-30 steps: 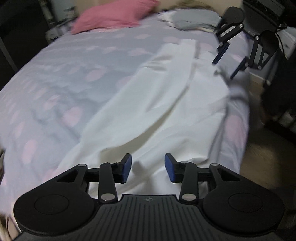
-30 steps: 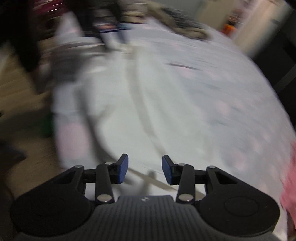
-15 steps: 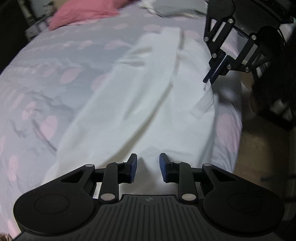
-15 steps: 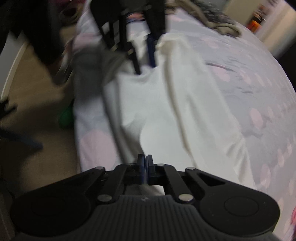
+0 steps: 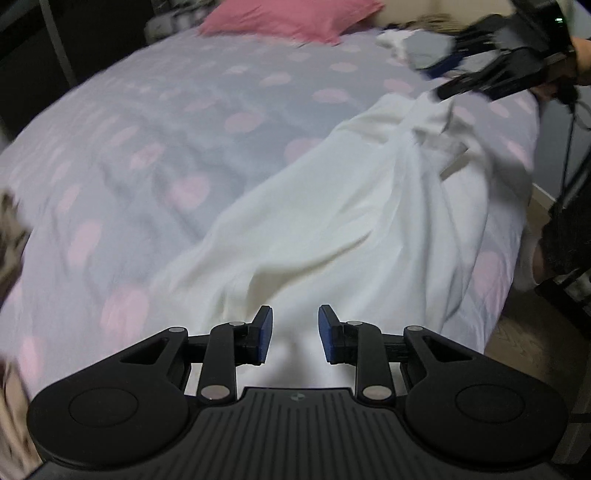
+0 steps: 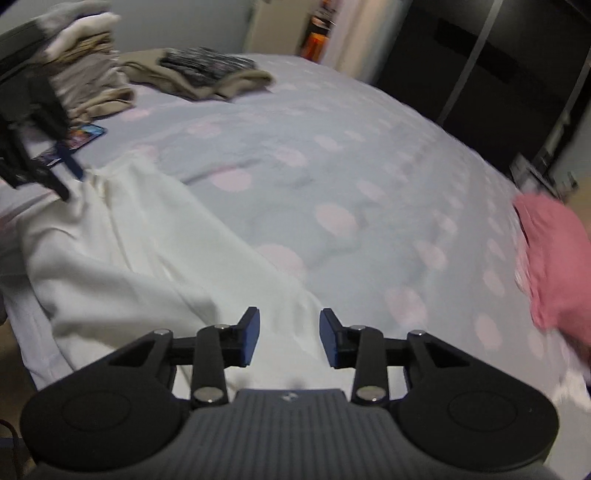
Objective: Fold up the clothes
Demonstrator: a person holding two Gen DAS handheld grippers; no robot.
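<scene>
White garment (image 5: 332, 221) spread lengthwise on bed (image 5: 166, 147), rumpled. Left tongs (image 5: 295, 334) and right tongs (image 6: 290, 338) agape, empty, one over each end. Next: pinch edges, fold.

bed (image 5: 155, 122): lilac cover, pink spots | pillow (image 5: 288, 18): pink | floor (image 5: 517, 332): wood | light: dim

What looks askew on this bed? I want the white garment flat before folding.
The white garment is not flat: it lies rumpled in ridges, bunched at one end, one edge draping over the bed's side. Both grippers, left and right, are open.
</scene>
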